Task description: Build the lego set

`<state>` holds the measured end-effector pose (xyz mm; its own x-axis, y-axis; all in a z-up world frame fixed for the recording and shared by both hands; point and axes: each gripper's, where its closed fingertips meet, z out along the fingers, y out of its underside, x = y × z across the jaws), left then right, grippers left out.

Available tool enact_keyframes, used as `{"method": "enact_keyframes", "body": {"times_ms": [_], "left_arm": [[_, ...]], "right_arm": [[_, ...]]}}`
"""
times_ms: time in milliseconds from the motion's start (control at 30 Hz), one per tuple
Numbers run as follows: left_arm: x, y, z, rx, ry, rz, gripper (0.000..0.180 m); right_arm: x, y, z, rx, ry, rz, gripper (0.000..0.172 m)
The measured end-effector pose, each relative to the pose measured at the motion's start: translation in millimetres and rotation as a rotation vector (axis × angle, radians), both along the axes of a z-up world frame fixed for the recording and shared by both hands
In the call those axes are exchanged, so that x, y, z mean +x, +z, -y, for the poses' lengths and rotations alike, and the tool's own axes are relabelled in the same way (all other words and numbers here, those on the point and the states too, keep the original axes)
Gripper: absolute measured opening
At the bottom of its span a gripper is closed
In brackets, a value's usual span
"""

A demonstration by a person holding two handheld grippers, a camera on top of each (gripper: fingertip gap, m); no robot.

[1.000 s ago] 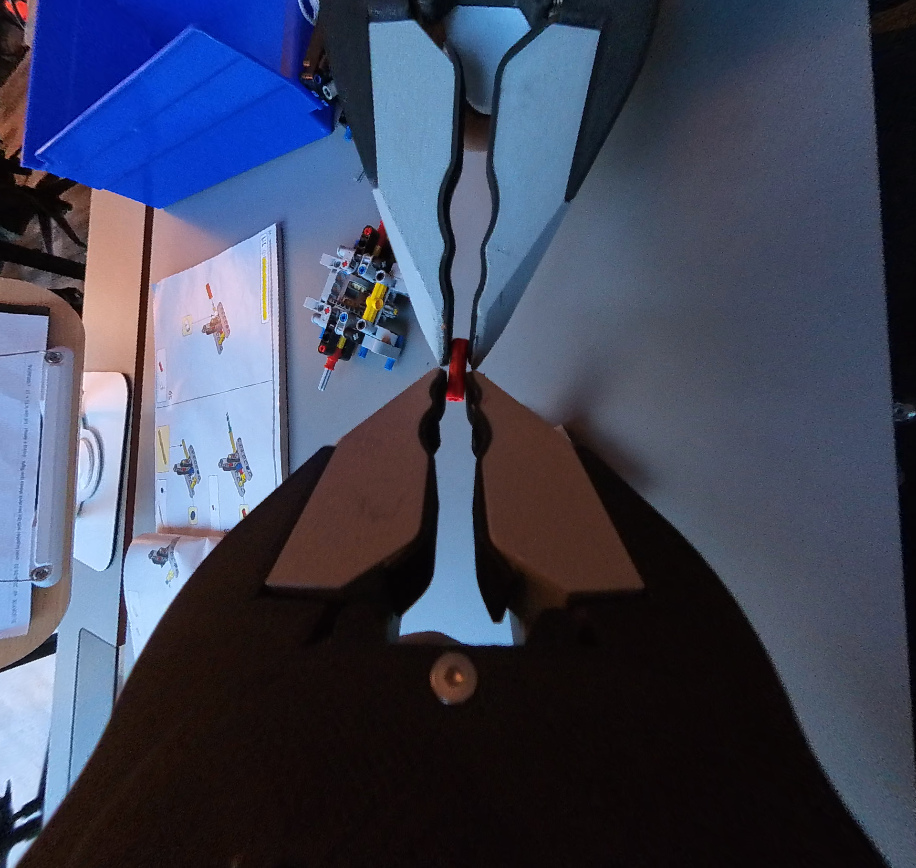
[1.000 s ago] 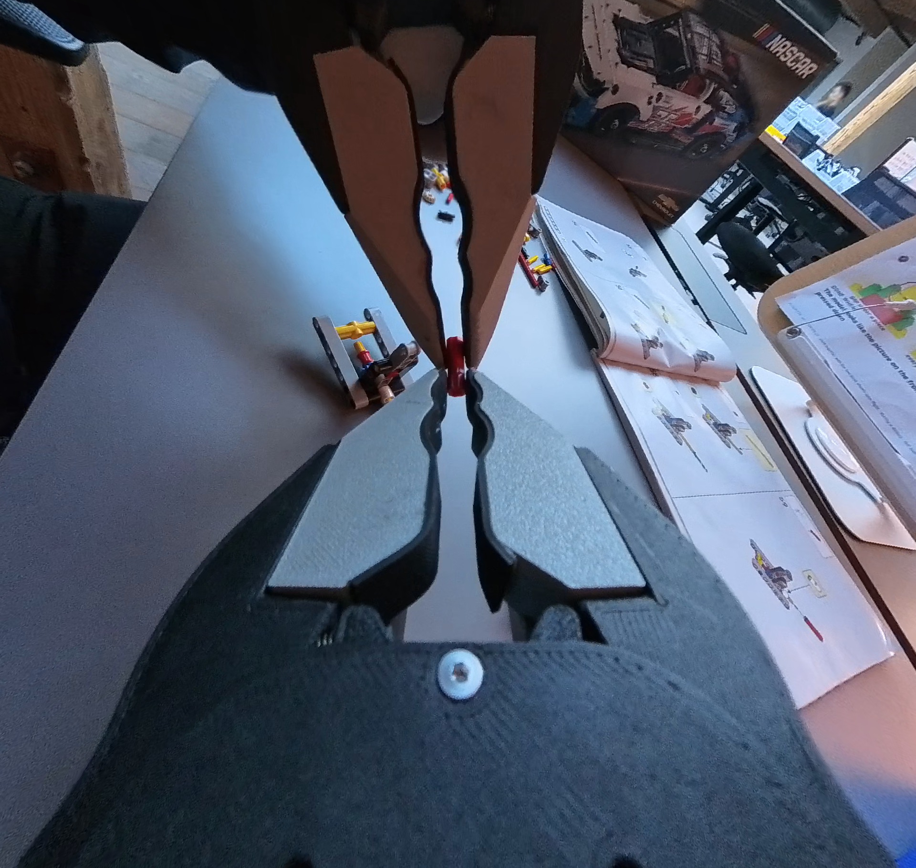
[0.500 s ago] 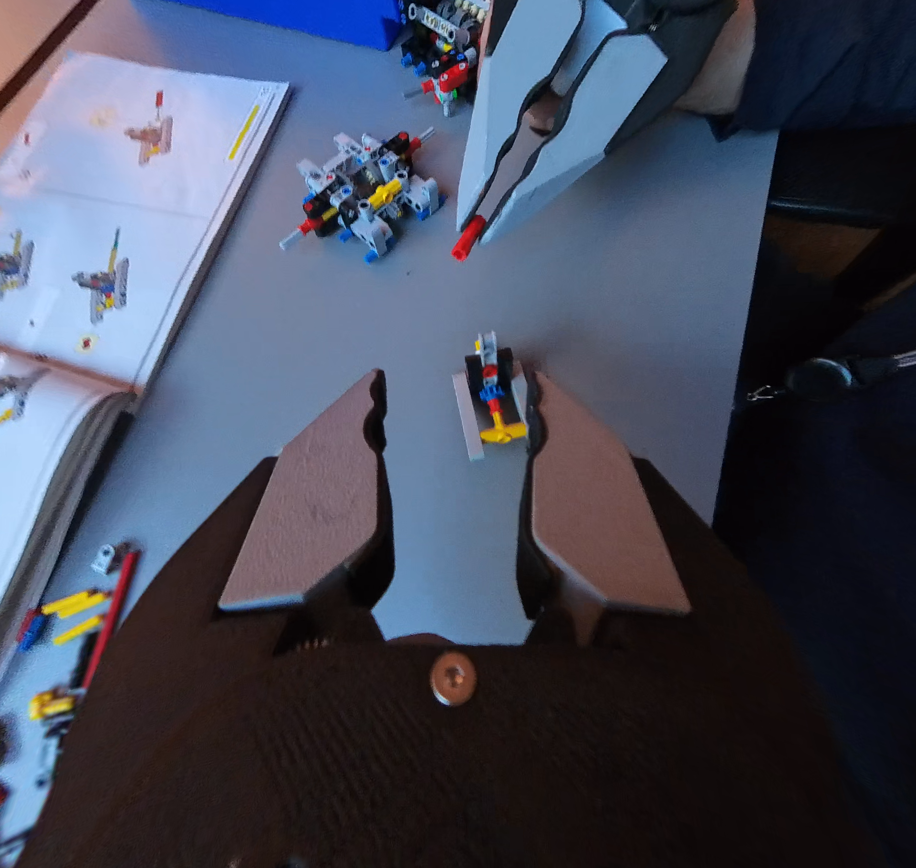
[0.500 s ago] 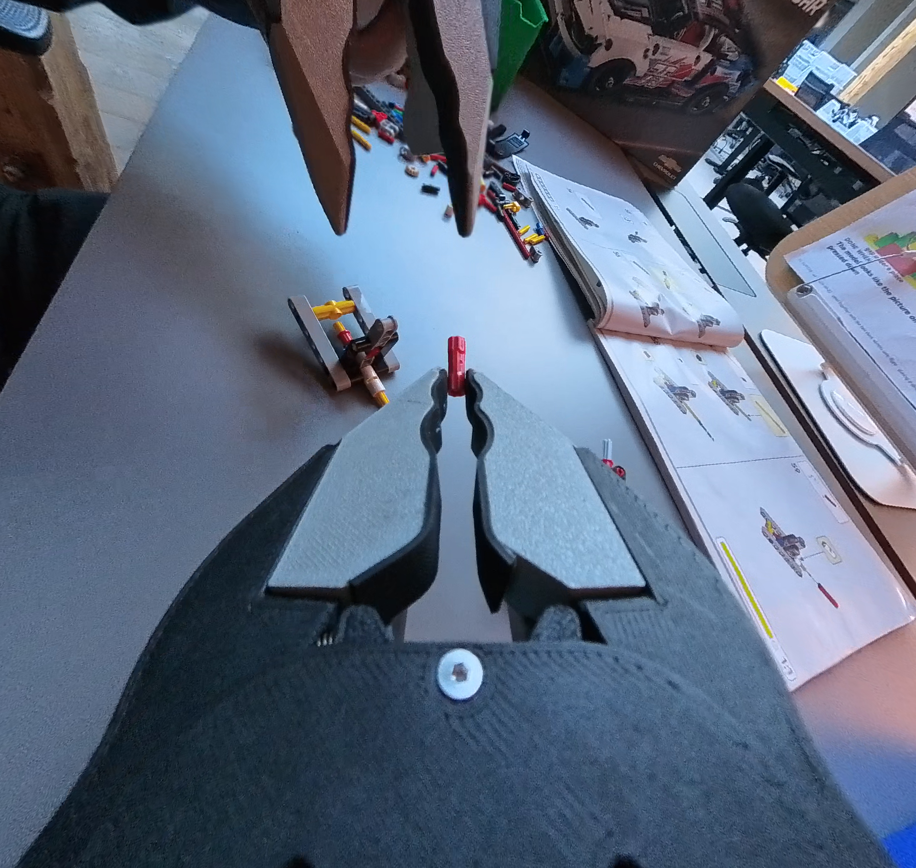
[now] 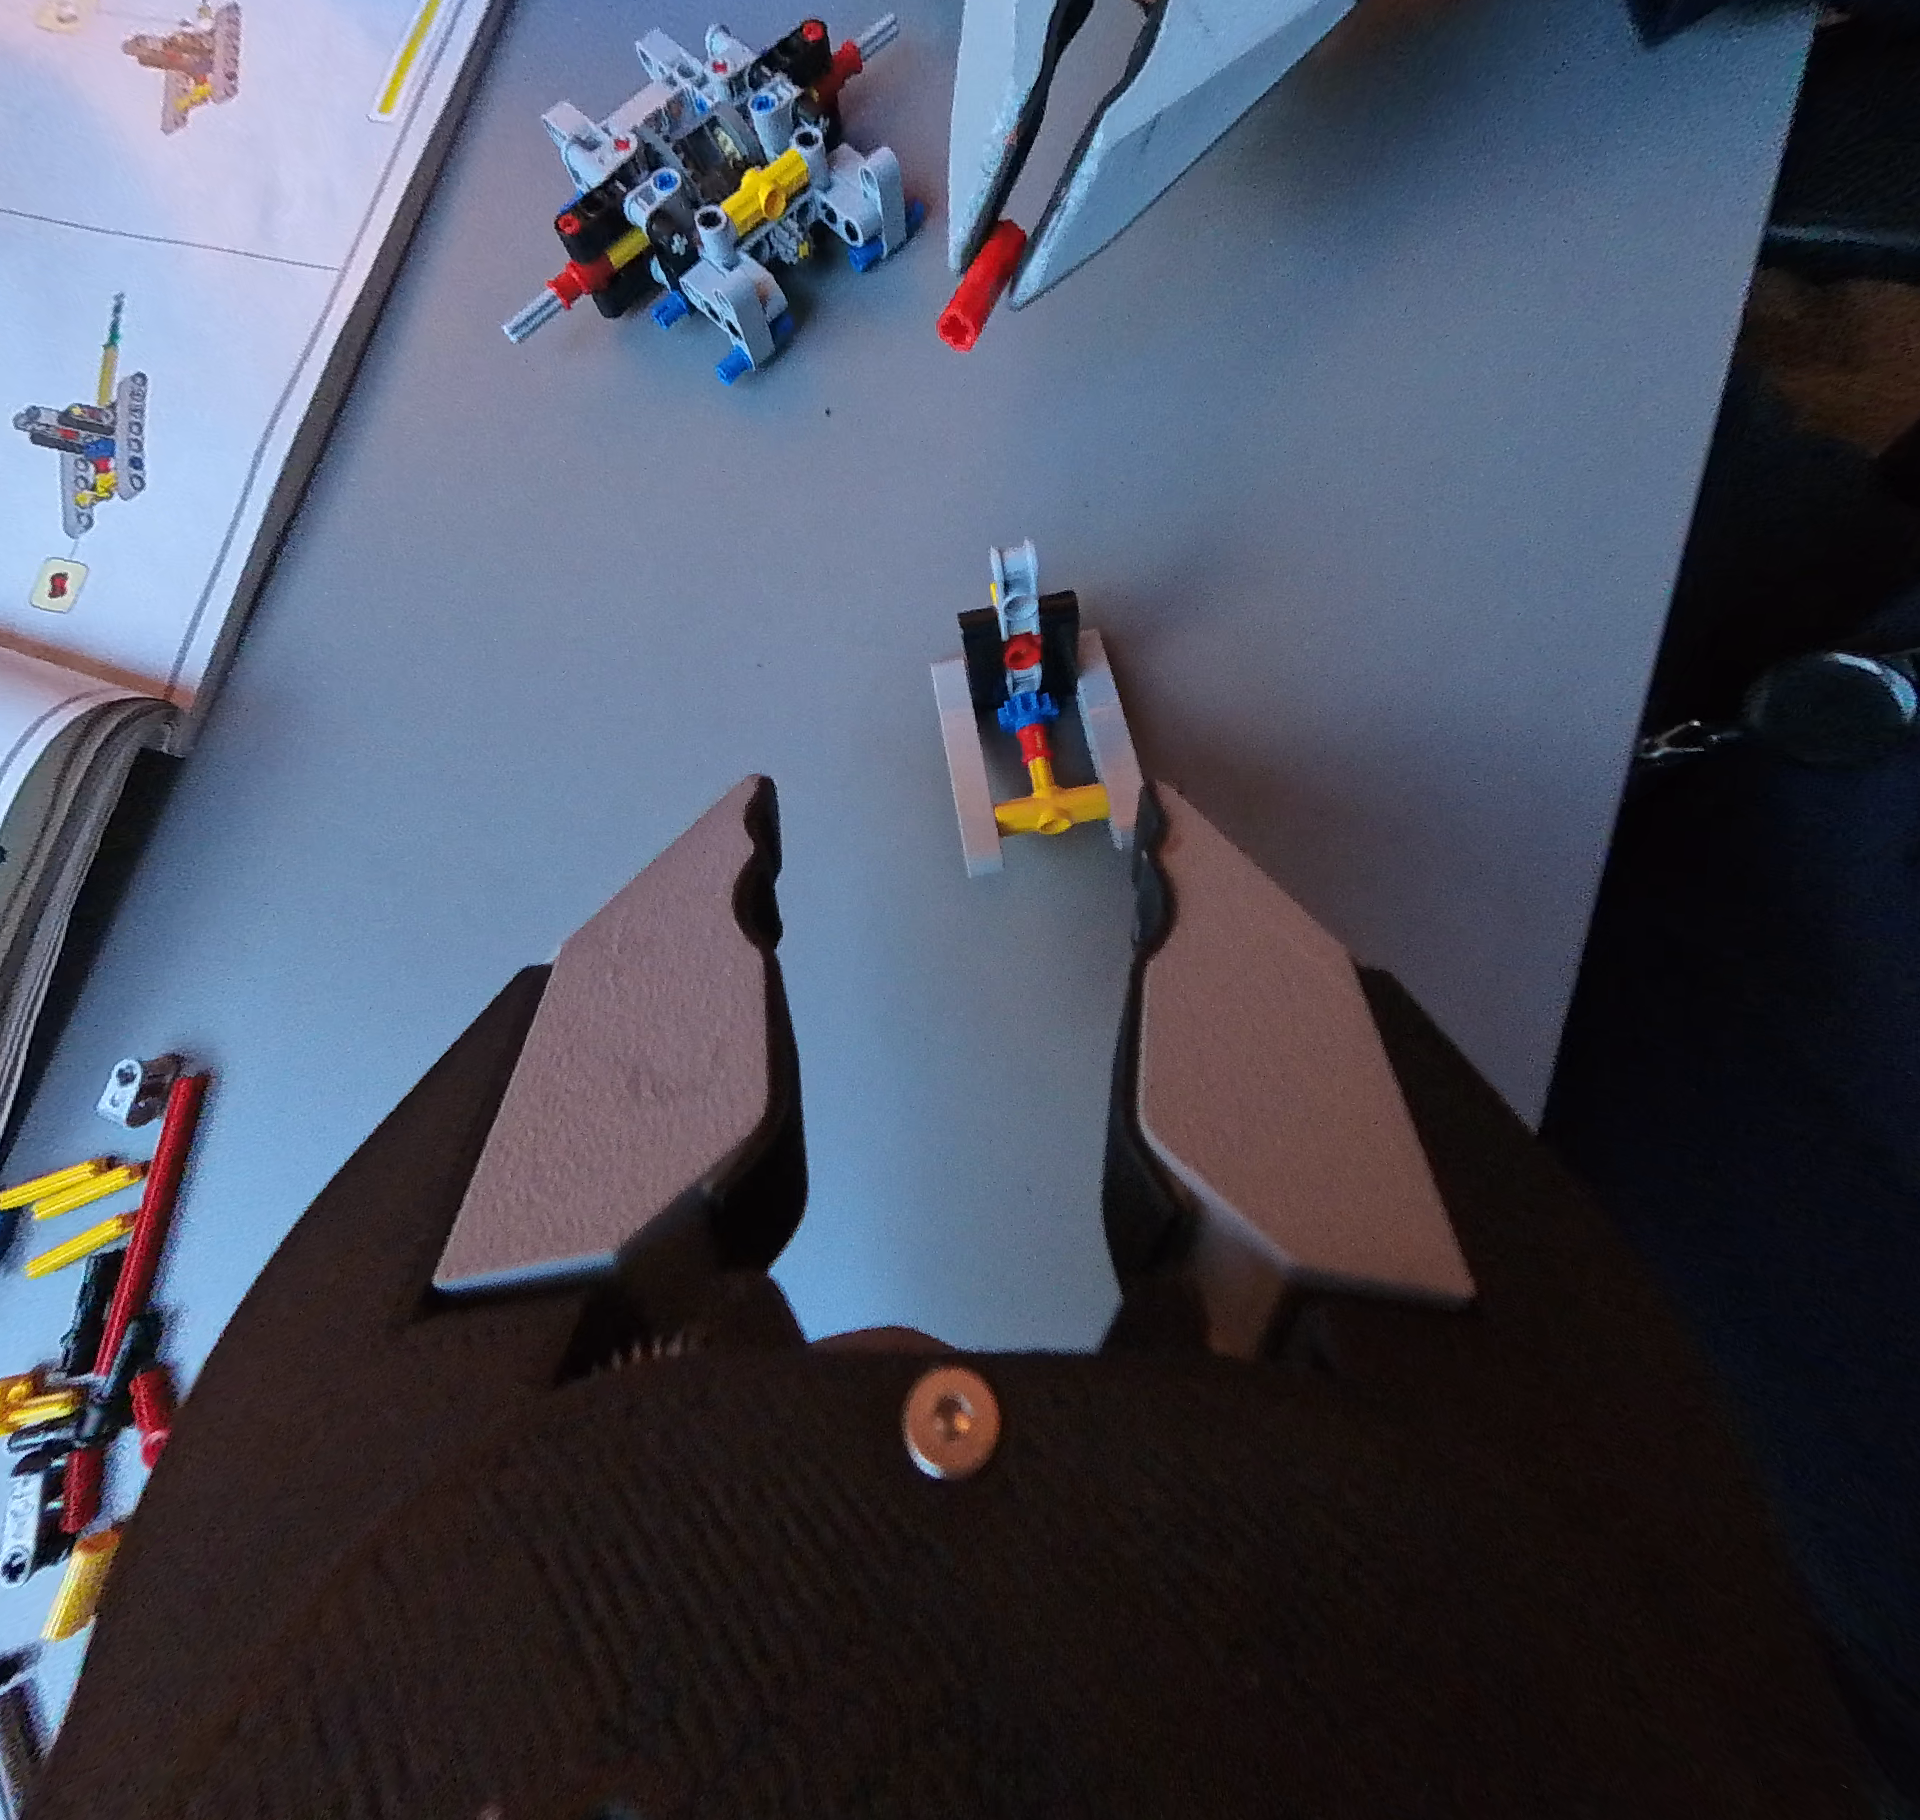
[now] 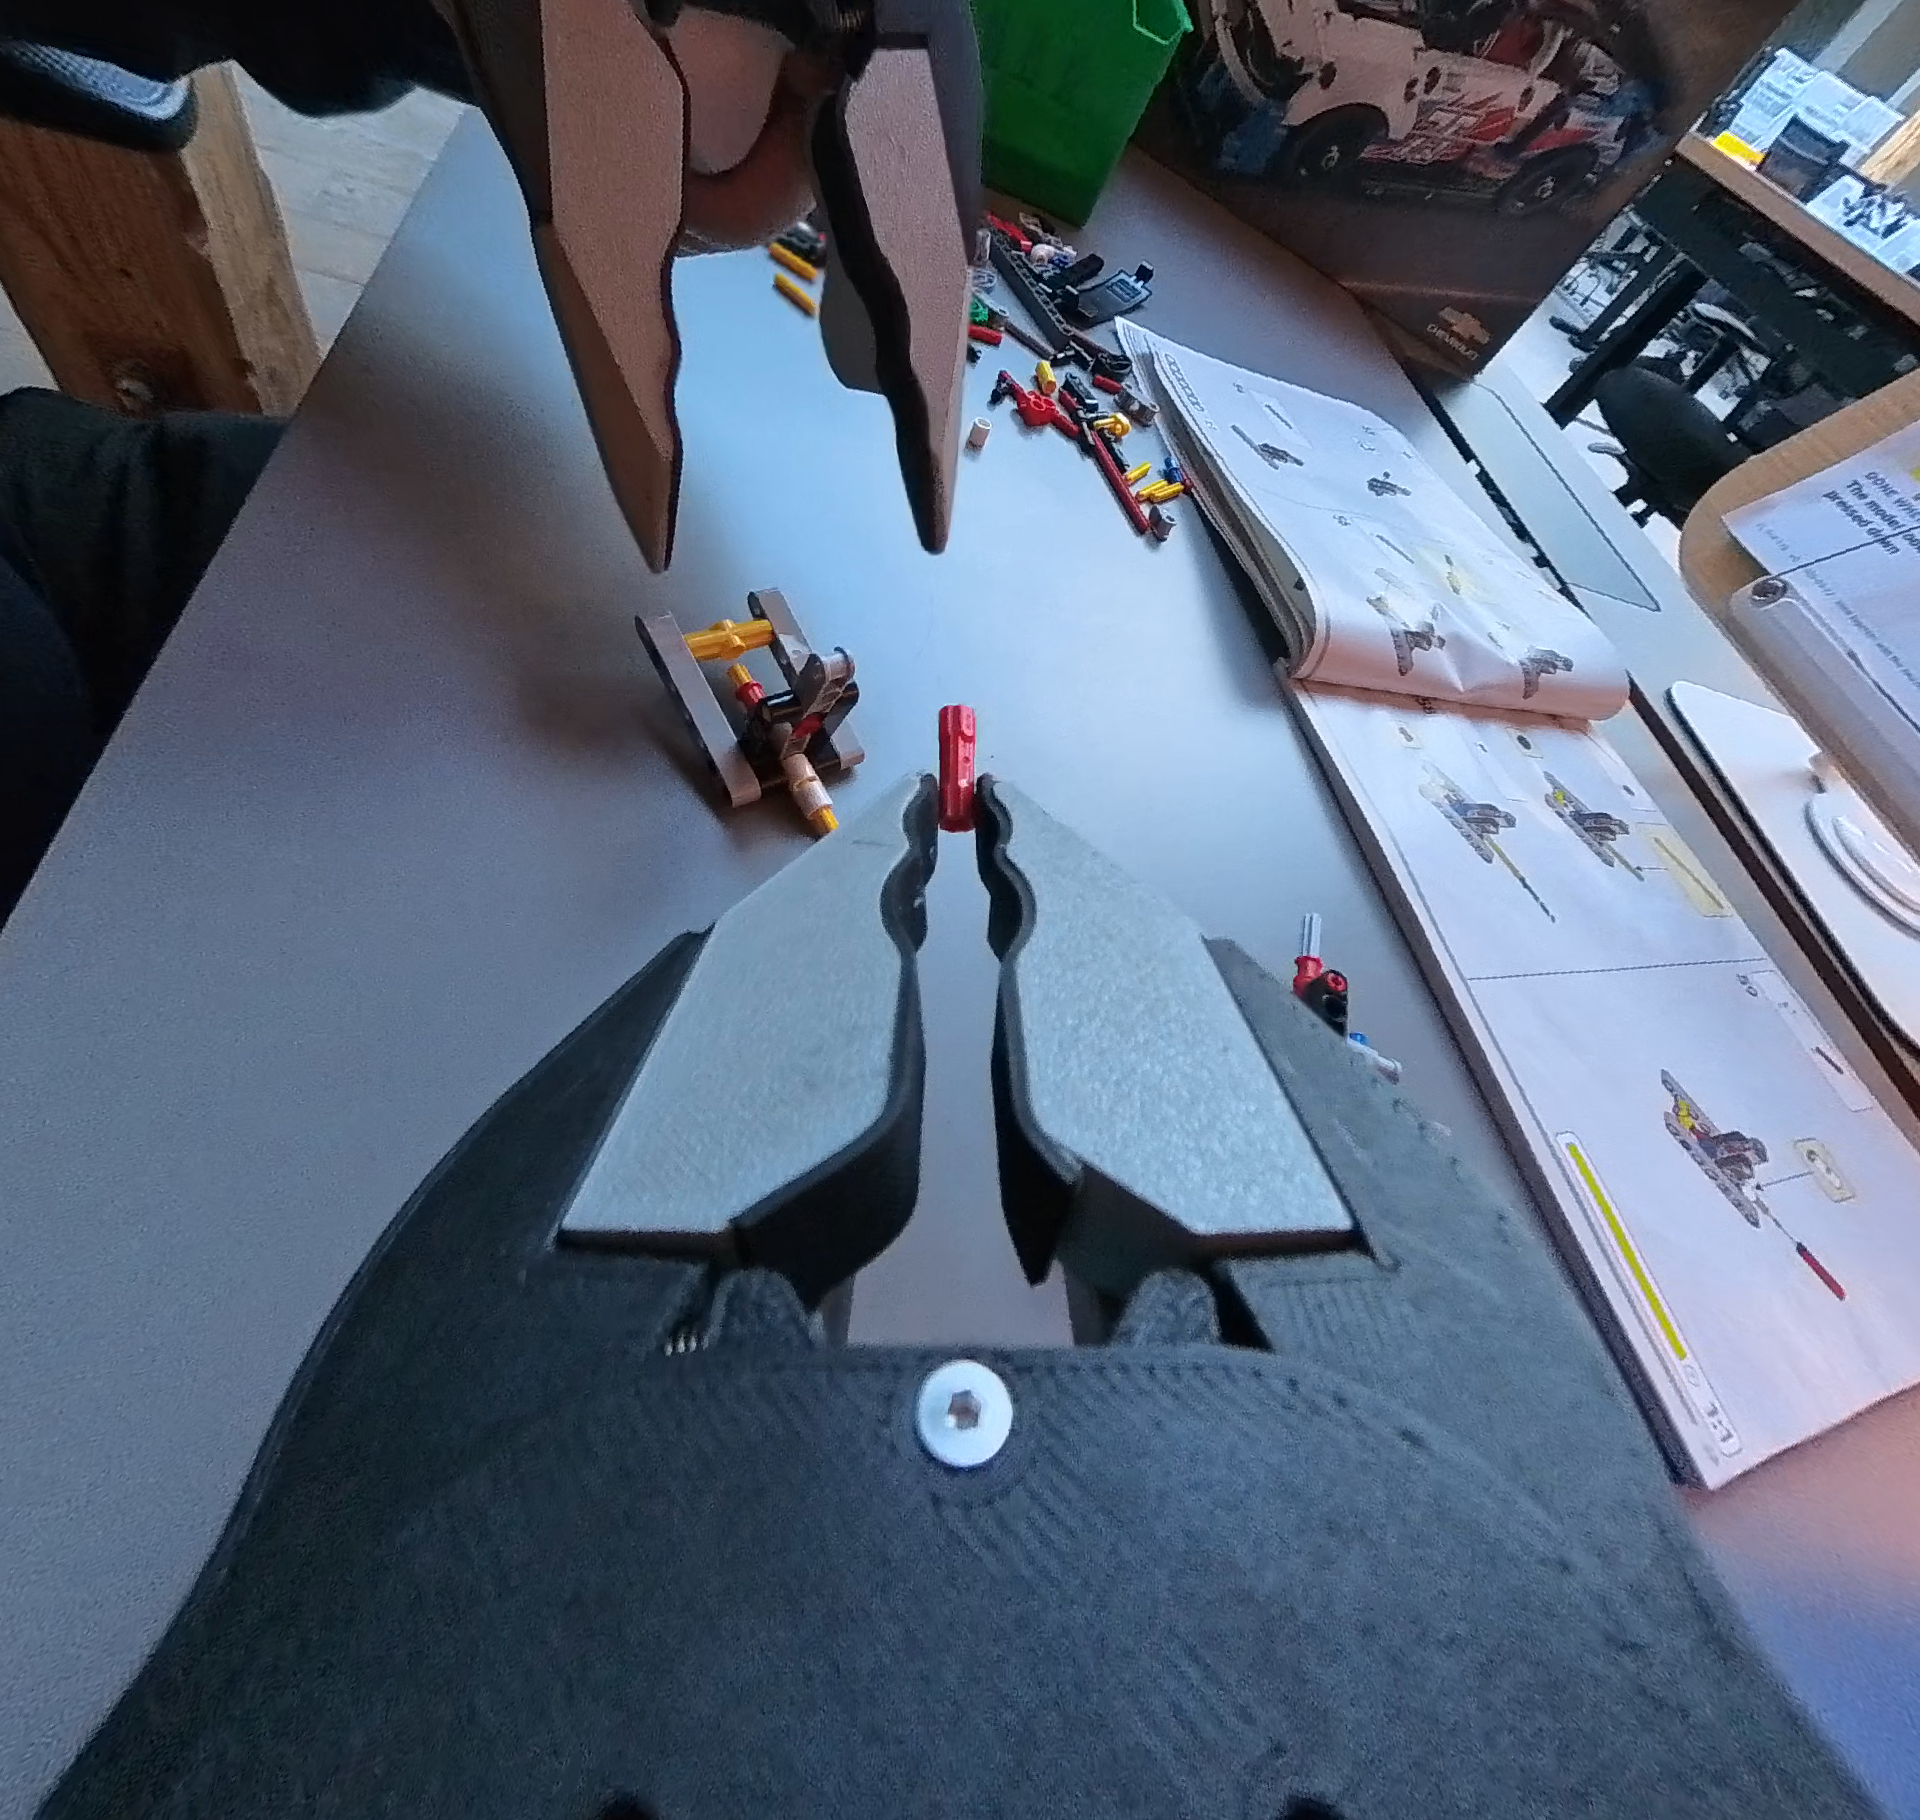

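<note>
We see the right tool [image 6: 951,783] pinching a small red peg [image 6: 956,768] above the grey bench [image 6: 312,835]; the left tool [image 5: 951,804] hangs spread, nearest a small grey-framed assembly [image 5: 1029,721]

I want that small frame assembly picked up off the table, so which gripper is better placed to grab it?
Probably the left gripper: it is open, holds nothing, and hovers near the small frame assembly. The right gripper is shut on a red pin.

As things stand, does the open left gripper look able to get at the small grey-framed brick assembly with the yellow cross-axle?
Probably yes: the left gripper is open and empty, the small grey-framed assembly lies just ahead on bare table, nothing between.
</note>
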<state>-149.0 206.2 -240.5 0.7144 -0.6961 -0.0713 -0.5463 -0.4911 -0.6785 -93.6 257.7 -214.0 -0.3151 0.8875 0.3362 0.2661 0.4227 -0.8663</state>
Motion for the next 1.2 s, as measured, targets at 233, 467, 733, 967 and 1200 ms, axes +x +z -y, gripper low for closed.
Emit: {"method": "enact_keyframes", "body": {"times_ms": [233, 467, 733, 967, 1200], "left_arm": [[-8.8, -22.4, -2.1, -0.028, -0.043, -0.126, 0.057], [-12.4, -31.2, 0.4, -0.061, -0.083, -0.104, 0.051], [-16.8, -29.8, 2.7, -0.064, -0.079, -0.043, 0.058], [-7.7, -14.9, 5.1, -0.059, -0.082, 0.027, 0.061], [5.1, -12.7, 6.8, -0.077, -0.092, 0.036, 0.065]], "right_arm": [[-0.3, -5.9, 4.1, -0.006, 0.024, 0.029, 0.003], [3.4, -16.3, 4.5, -0.001, 0.049, 0.084, 0.003], [1.2, -19.9, -1.0, -0.055, 0.038, 0.106, 0.003], [1.9, -18.0, -4.4, -0.123, 0.045, 0.118, 0.003], [3.3, -26.9, 4.2, -0.101, 0.097, 0.173, 0.003]]}}
